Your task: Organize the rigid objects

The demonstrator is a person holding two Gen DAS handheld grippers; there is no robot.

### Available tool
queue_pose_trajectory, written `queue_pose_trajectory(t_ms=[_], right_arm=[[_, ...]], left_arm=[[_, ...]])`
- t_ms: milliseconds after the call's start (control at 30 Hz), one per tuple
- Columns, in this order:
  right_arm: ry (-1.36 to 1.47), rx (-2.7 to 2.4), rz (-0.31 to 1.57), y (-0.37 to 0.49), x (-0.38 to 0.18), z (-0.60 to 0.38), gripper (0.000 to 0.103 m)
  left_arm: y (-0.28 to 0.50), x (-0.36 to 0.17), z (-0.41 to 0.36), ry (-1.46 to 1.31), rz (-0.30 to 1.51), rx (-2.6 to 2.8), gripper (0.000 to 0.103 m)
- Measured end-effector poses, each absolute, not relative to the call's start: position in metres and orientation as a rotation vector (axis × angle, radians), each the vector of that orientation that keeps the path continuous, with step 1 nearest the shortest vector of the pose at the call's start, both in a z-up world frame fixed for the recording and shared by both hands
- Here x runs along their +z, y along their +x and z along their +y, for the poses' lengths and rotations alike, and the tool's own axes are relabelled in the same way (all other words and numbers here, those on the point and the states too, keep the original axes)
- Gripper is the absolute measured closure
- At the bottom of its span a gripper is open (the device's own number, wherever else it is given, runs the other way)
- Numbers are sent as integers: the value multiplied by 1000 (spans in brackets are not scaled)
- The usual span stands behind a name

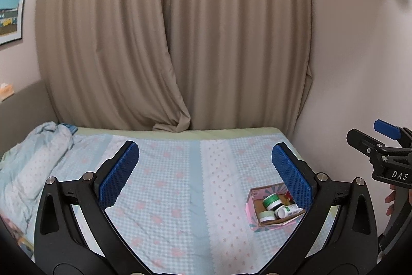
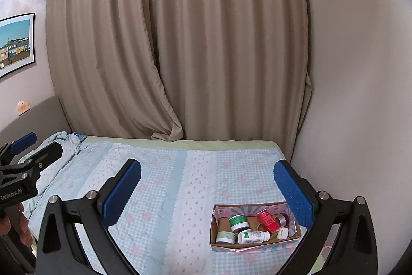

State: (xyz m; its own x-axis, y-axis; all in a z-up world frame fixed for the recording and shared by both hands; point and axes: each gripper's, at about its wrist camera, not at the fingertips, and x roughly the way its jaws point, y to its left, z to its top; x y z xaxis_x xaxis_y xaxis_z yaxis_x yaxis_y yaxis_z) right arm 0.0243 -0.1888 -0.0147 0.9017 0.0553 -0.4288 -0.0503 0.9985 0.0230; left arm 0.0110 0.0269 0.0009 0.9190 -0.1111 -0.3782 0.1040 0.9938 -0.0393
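A small cardboard box (image 2: 219, 223) with pink patterned flaps sits on the bed at the right. It holds a green-lidded jar (image 2: 238, 221), a white bottle (image 2: 253, 236), a red carton (image 2: 267, 220), a pale jar (image 2: 226, 237) and other small containers. The box also shows in the left wrist view (image 1: 253, 213), partly behind my finger. My left gripper (image 1: 206, 166) is open and empty, above the bed. My right gripper (image 2: 207, 182) is open and empty, above and behind the box.
The bed (image 2: 167, 184) has a blue checked sheet with pink flowers. A crumpled blanket (image 1: 33, 161) lies at its left end. Beige curtains (image 2: 180, 43) hang behind the bed. A wall (image 2: 347, 94) closes the right side. A framed picture (image 2: 15, 43) hangs on the left.
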Motion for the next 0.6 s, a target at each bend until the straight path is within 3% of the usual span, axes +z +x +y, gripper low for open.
queue_pose_trajectory(t_ms=[600], right_arm=[[7,44,438,34,-19,-186,0]], left_arm=[[15,1,27,0,386,-96,0]])
